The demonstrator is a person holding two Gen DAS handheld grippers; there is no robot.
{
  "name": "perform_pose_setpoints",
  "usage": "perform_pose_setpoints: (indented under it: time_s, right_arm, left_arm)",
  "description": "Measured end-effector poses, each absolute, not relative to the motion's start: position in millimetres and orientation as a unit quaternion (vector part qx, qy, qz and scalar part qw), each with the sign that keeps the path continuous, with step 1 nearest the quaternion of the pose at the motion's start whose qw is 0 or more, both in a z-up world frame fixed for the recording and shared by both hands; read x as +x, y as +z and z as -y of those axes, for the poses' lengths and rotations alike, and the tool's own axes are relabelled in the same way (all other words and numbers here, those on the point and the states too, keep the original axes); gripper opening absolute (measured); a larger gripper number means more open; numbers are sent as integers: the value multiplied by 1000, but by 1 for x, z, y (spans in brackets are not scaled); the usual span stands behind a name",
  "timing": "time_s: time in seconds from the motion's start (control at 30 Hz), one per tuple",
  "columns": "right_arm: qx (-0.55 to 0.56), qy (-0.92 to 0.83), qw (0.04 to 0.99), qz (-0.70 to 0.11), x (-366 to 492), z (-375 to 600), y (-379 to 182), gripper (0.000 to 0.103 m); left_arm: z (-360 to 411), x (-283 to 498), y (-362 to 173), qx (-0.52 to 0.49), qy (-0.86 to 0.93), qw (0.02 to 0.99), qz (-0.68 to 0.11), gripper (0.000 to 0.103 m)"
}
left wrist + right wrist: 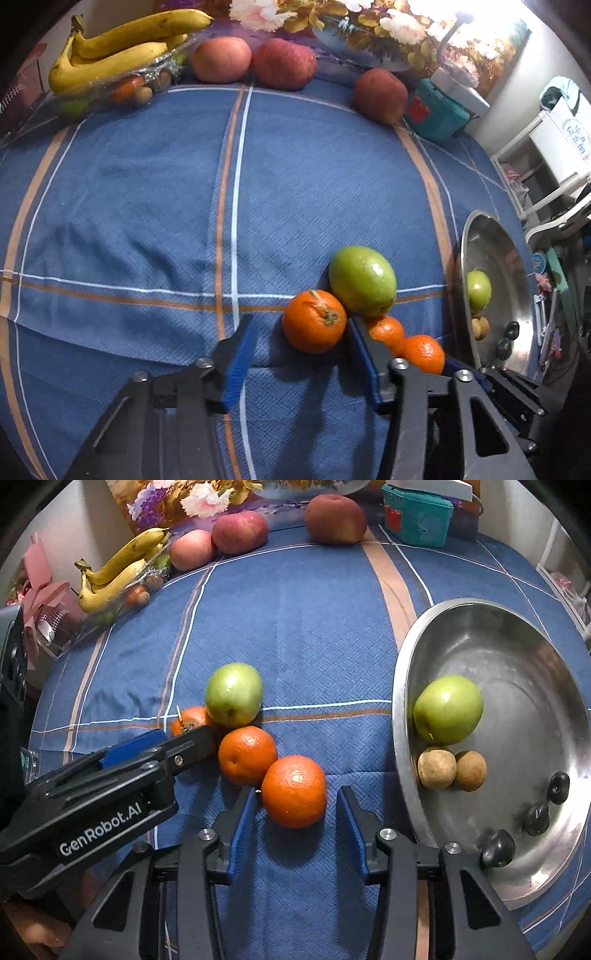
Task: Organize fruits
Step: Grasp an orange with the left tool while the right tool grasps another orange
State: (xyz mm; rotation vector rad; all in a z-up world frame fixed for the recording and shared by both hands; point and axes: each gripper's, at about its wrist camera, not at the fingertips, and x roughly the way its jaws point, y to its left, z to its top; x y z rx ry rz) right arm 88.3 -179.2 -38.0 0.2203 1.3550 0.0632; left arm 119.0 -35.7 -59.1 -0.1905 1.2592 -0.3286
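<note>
1. Right gripper stands with its jaws apart around the nearest orange, not yet clamped; left gripper is likewise apart around the stemmed orange.
2. I judge the grasp is next: I would close squarely at mid-fruit, since the green apple and the middle orange touch and may roll.
3. Metal bowl lies just right, holding 1 apple.
4. Surface carries a blue checked cloth; bananas and red apples sit at the far edge, below a flower painting.
</note>
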Motion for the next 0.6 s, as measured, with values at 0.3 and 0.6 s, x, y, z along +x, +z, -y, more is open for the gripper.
perform_pose_setpoints:
  time_s: [0.3, 0.6]
  right_arm:
    - [106, 32, 776, -622, 87, 180, -34, 37]
    - [120, 37, 791, -598, 84, 188, -12, 36]
  left_arm:
    - [43, 122, -53, -76, -160, 793, -583, 38]
    - [18, 124, -21, -113, -140, 818, -547, 38]
